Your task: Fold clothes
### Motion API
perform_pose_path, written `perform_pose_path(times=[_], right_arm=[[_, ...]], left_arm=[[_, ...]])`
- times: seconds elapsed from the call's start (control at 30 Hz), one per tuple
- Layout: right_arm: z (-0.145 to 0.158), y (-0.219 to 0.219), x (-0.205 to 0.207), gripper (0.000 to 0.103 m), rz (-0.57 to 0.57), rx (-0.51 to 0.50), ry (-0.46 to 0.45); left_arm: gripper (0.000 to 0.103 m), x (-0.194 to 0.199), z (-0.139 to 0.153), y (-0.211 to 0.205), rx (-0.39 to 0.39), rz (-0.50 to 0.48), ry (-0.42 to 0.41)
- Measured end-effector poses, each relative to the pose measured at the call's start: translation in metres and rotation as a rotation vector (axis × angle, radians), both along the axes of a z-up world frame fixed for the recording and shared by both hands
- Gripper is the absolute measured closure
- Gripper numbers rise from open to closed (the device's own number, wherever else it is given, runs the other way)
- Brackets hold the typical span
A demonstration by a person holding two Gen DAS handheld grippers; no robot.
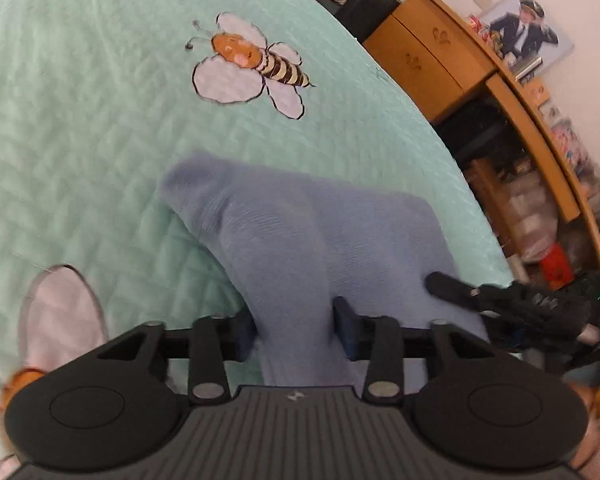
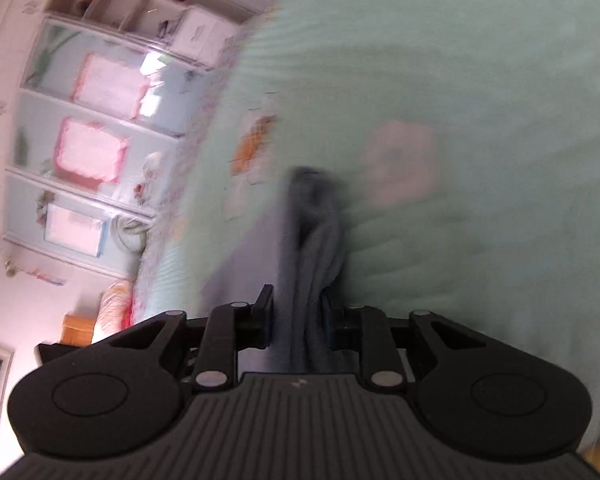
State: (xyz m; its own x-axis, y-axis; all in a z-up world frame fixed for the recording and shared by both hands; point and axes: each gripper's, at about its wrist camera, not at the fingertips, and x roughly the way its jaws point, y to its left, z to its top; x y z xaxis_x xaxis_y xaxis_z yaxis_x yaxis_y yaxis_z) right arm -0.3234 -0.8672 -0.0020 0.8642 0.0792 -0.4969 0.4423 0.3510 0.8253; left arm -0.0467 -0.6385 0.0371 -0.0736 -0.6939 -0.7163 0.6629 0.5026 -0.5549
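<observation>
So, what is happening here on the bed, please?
A person is folding a blue garment on a mint green bedspread printed with bees. The left tongs have the cloth running between their pads. The right tongs have a bunched fold of the same cloth between theirs. The right view is blurred. Whether either pair grips firmly, I cannot tell. A wooden desk stands beside the bed.

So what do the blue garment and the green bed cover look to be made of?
Blue garment: soft knit, probably cotton jersey, matte; fine ribbing and limp folds show. Green bed cover: quilted woven fabric, matte, with stitched diamond pattern and an appliqué-looking bee.
</observation>
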Motion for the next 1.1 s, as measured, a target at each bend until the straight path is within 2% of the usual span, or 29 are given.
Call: perform_pose_path(times=[0.07,0.1,0.17,0.23,0.3,0.37,0.43,0.5,0.53,0.57,0.6,0.63,0.67,0.7,0.77,0.8,0.83,0.9,1.0,1.07,1.1], right_arm=[[-0.002,0.003,0.004,0.072,0.034,-0.086,-0.024],[0.003,0.005,0.001,0.07,0.043,-0.116,-0.027],[0.017,0.011,-0.008,0.064,0.044,-0.196,-0.018],[0.041,0.021,-0.03,0.064,0.013,-0.291,-0.028],[0.065,0.041,-0.047,0.064,0.046,-0.337,-0.104],[0.072,0.061,-0.059,0.064,0.12,-0.24,-0.205],[0.063,0.08,-0.064,0.064,0.192,-0.126,-0.241],[0.039,0.091,-0.067,0.064,0.218,-0.066,-0.194],[0.024,0.095,-0.067,0.073,0.226,-0.036,-0.161],[0.009,0.099,-0.068,0.103,0.224,-0.051,-0.108],[0.0,0.102,-0.071,0.103,0.218,-0.115,-0.089],[-0.007,0.1,-0.074,0.103,0.212,-0.117,-0.125],[-0.01,0.097,-0.074,0.103,0.19,-0.078,-0.133],[-0.012,0.093,-0.074,0.103,0.169,-0.042,-0.139],[0.004,0.098,-0.074,0.103,0.183,-0.113,-0.127],[0.012,0.102,-0.076,0.099,0.19,-0.149,-0.124],[0.01,0.101,-0.081,0.097,0.177,-0.133,-0.144],[0.001,0.1,-0.086,0.103,0.155,-0.116,-0.154],[0.005,0.098,-0.071,0.103,0.14,-0.111,-0.096],[0.032,0.11,-0.068,0.102,0.167,-0.217,-0.01],[0.047,0.12,-0.071,0.097,0.185,-0.279,0.034]], left_arm=[[0.054,0.001,0.0,0.007,-0.021,0.044,0.023],[0.054,-0.005,0.006,0.01,-0.018,0.064,-0.002],[0.052,-0.028,0.02,0.027,-0.006,0.111,-0.083],[0.053,-0.062,0.04,0.048,-0.025,0.147,-0.189],[0.051,-0.096,0.056,0.064,-0.081,0.118,-0.242],[0.05,-0.128,0.065,0.076,-0.141,0.059,-0.262],[0.048,-0.154,0.054,0.079,-0.133,0.002,-0.237],[0.048,-0.173,0.029,0.077,-0.048,-0.03,-0.245],[0.048,-0.182,0.02,0.078,-0.032,-0.047,-0.312],[0.048,-0.191,0.014,0.078,-0.025,-0.063,-0.372],[0.048,-0.196,0.015,0.079,-0.027,-0.065,-0.403],[0.048,-0.197,0.016,0.079,-0.025,-0.056,-0.405],[0.048,-0.197,0.019,0.079,-0.023,-0.053,-0.403],[0.048,-0.196,0.021,0.08,-0.022,-0.046,-0.395],[0.048,-0.191,0.023,0.086,-0.033,-0.021,-0.356],[0.048,-0.189,0.023,0.091,-0.056,0.002,-0.328],[0.048,-0.187,0.021,0.093,-0.068,0.016,-0.311],[0.048,-0.188,0.013,0.094,-0.06,0.022,-0.305],[0.048,-0.191,0.024,0.087,-0.002,0.017,-0.315],[0.048,-0.193,0.035,0.082,0.044,0.01,-0.325],[0.048,-0.194,0.042,0.08,0.071,0.011,-0.336]])
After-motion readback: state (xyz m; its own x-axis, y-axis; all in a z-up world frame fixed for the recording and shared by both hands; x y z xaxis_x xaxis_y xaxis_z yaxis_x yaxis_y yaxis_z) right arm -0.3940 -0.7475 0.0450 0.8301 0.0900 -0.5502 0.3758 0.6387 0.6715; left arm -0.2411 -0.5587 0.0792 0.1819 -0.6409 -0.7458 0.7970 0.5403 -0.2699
